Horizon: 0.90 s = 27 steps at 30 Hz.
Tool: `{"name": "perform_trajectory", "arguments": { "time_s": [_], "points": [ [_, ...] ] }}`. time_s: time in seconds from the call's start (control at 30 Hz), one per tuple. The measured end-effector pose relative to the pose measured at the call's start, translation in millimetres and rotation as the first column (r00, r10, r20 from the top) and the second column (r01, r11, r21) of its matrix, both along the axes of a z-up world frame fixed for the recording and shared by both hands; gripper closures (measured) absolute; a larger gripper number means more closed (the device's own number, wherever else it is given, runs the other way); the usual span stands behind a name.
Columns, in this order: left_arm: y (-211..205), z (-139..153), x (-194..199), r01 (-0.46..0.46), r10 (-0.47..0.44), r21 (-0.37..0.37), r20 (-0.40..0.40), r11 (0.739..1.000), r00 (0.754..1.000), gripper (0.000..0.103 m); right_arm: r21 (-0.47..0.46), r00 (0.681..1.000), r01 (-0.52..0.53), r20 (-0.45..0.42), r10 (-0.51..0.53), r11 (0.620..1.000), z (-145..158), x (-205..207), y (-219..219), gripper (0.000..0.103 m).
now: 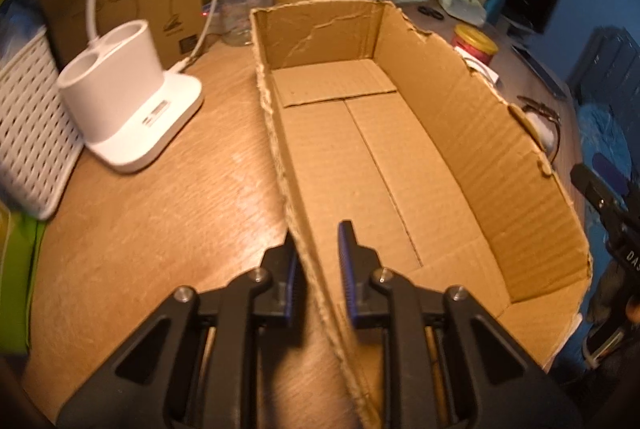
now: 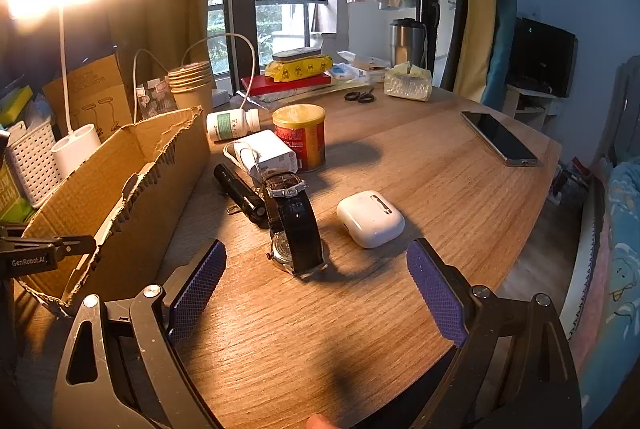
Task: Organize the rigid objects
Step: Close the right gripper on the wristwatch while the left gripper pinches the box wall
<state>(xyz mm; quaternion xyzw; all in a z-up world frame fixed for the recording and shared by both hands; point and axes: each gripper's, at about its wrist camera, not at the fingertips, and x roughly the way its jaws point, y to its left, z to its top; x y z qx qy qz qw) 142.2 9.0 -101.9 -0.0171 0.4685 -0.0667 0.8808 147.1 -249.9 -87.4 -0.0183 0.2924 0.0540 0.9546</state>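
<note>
An empty torn cardboard box (image 1: 384,157) lies on the wooden table; it also shows at the left of the right wrist view (image 2: 100,197). My left gripper (image 1: 318,245) straddles the box's near left wall, one finger outside and one inside, nearly shut on the wall. My right gripper (image 2: 316,261) is open and empty above the table. Just beyond it stands a black-strapped wristwatch (image 2: 294,225). Around it lie a white earbud case (image 2: 370,218), a black flashlight (image 2: 240,194), a white charger (image 2: 266,155), a red and yellow can (image 2: 300,137) and a white pill bottle (image 2: 232,125).
A white lamp base (image 1: 128,101) and white basket (image 1: 28,141) stand left of the box. A phone (image 2: 498,138) lies far right near the table edge. Paper cups (image 2: 191,85), scissors (image 2: 359,96), a tissue pack (image 2: 408,83) and books (image 2: 288,79) sit at the back.
</note>
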Motion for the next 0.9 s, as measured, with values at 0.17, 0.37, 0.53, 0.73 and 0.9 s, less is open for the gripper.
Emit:
{"name": "perform_trajectory", "arguments": {
  "time_s": [0.17, 0.37, 0.53, 0.73, 0.9],
  "points": [
    [-1.7, -1.0, -4.2, 0.005, -0.006, 0.026, 0.036, 1.000, 0.999, 0.085, -0.006, 1.000, -0.017, -0.022, 0.017, 1.000, -7.4, 6.1, 0.4, 0.009],
    [-0.5, 1.1, -9.1, 0.017, -0.017, 0.004, 0.040, 1.000, 0.999, 0.085, -0.030, 0.995, -0.075, -0.069, 0.073, 0.997, -20.2, 27.9, 4.2, 0.009],
    [-4.1, -0.8, -9.9, 0.056, -0.055, 0.000, 0.046, 0.998, 0.997, 0.085, -0.011, 0.989, -0.089, -0.118, 0.088, 0.996, -26.5, 46.7, -2.8, 0.009],
    [-4.6, -2.1, -11.8, 0.040, -0.039, -0.009, 0.081, 0.999, 0.996, 0.085, -0.014, 0.983, -0.122, -0.138, 0.119, 0.992, -27.0, 57.2, -2.2, 0.009],
    [-2.4, -3.0, -11.3, 0.023, -0.022, -0.015, 0.087, 1.000, 0.996, 0.083, -0.034, 0.983, -0.138, -0.131, 0.132, 0.990, -27.4, 54.9, 1.7, 0.009]
  ]
}}
